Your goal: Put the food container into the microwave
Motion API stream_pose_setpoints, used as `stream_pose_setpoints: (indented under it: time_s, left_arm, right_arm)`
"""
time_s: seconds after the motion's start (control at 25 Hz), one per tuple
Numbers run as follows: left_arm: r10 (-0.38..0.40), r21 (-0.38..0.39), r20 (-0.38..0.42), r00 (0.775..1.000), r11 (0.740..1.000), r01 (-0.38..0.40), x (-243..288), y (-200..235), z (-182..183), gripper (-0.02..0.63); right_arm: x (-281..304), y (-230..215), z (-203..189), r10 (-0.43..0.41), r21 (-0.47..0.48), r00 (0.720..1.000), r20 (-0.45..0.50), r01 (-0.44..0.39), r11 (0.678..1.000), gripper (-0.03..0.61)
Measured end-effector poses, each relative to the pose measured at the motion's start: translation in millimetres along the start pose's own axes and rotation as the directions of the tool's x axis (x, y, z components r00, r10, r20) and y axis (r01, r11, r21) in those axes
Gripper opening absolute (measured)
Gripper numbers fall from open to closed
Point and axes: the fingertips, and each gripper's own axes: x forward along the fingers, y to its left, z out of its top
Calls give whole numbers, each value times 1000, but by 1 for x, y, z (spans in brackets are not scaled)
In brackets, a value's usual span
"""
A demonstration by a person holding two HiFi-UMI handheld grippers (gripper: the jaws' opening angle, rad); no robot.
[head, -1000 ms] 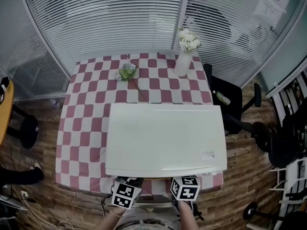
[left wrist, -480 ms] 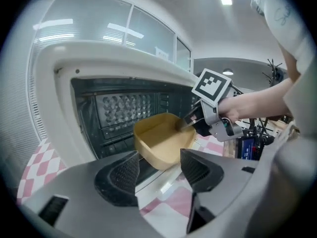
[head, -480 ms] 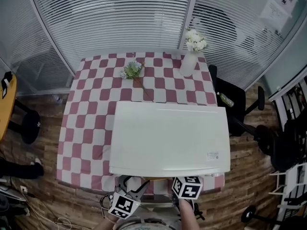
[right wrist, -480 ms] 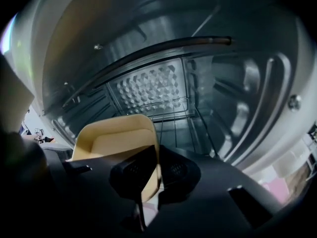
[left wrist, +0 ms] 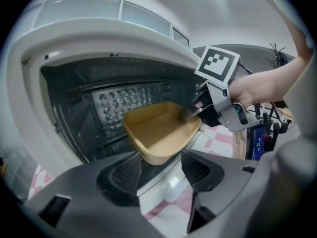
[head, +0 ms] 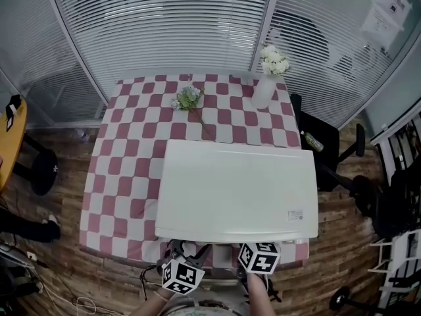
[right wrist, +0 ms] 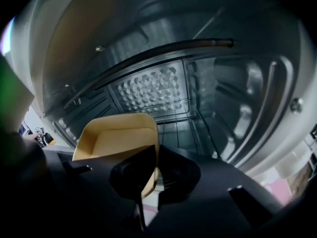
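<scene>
Now your left tool (left wrist: 158,168) has just been opening, food container (left wrist: 159,130) free between tips; right tool (right wrist: 152,158), clamped on its rim, likely finishes alone.

The food container (left wrist: 161,130) is a shallow tan tray with rounded corners, empty and tilted. It hangs at the mouth of the microwave (head: 237,189), one wall pinched in the right tongs (right wrist: 150,175), and seems clear of the floor inside. The white microwave stands open at the counter's (head: 131,150) near edge.
</scene>
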Motion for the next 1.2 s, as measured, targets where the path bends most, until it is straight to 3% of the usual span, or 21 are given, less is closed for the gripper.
stream_pose_setpoints:
  time_s: [0.16,0.24,0.44,0.76,1.2]
  left_arm:
    - [-3,-23,-11,1000,1000,3,5,3,0,256]
    - [-8,-29,-11,1000,1000,8,6,3,0,253]
    - [-13,-58,-12,1000,998,12,7,5,1,242]
    - [0,-56,-21,1000,998,-1,17,11,6,224]
    - [-10,-50,-24,1000,999,9,33,10,18,222]
  right_arm:
    - [-3,5,9,29,-40,999,32,-28,999,21]
    - [-6,9,12,66,-53,997,46,-63,997,92]
    - [-14,17,17,143,-89,985,99,-135,987,181]
    - [-30,20,19,170,-162,976,138,-147,976,227]
    - [-62,20,9,233,-155,959,161,-209,966,260]
